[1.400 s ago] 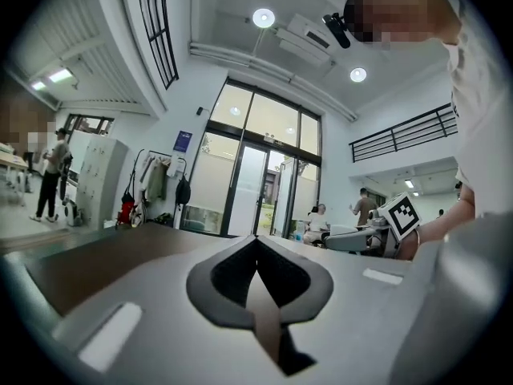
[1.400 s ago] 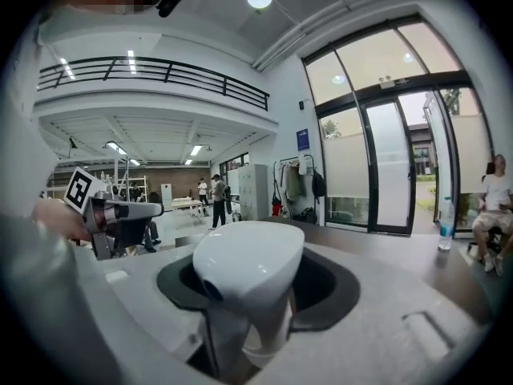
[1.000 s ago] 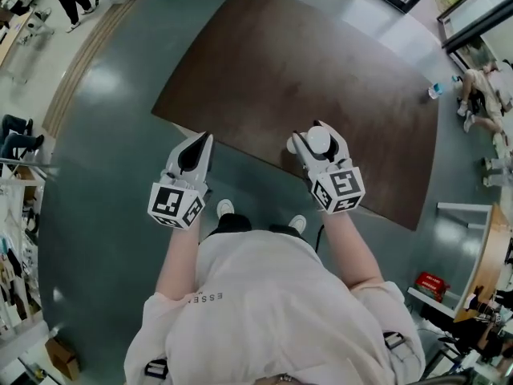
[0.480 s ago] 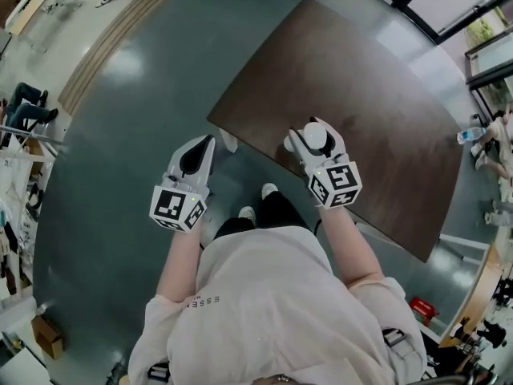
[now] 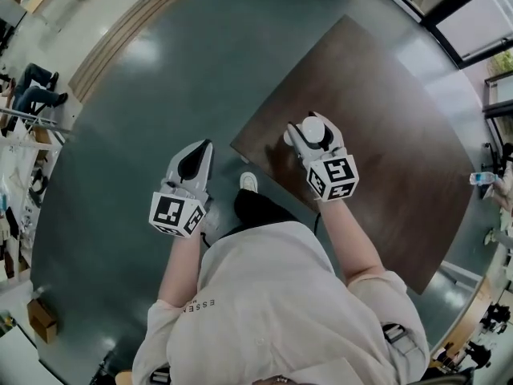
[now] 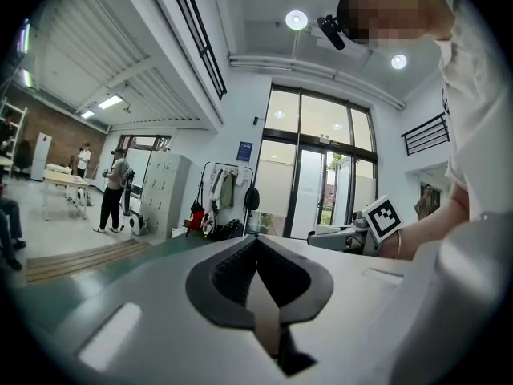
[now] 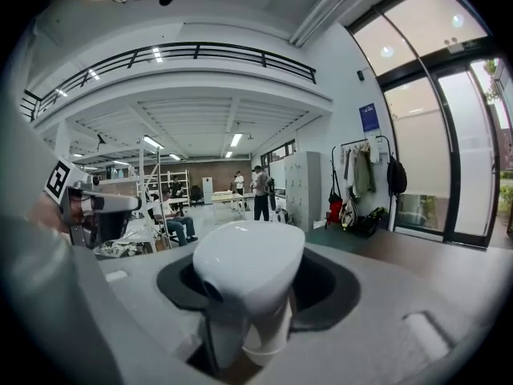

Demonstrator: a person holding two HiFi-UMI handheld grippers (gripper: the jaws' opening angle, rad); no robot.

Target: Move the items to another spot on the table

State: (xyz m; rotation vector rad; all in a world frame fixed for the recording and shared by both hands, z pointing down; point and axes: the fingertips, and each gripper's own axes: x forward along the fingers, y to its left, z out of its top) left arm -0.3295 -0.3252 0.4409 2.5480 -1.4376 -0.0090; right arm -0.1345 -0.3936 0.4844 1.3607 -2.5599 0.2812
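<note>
A white rounded object (image 5: 313,130) sits between the jaws of my right gripper (image 5: 312,137), which is shut on it above the near corner of the dark brown table (image 5: 377,111). In the right gripper view the white object (image 7: 247,269) has a smooth domed top and a small dark hole in its side, and both jaws press on its narrower lower part. My left gripper (image 5: 196,157) hangs over the grey-green floor to the left of the table. Its jaws are shut with nothing between them, and in the left gripper view the pads (image 6: 240,273) meet.
A water bottle (image 5: 482,178) lies by the table's far right edge. My shoe (image 5: 248,181) shows on the floor by the table corner. Seated people (image 5: 36,87) and shelving line the left side, and a cardboard box (image 5: 42,319) stands at the lower left.
The table has swung to the right in the head view as the person turned and stepped. Both grippers kept their places before the body, and the right one still holds the white object.
</note>
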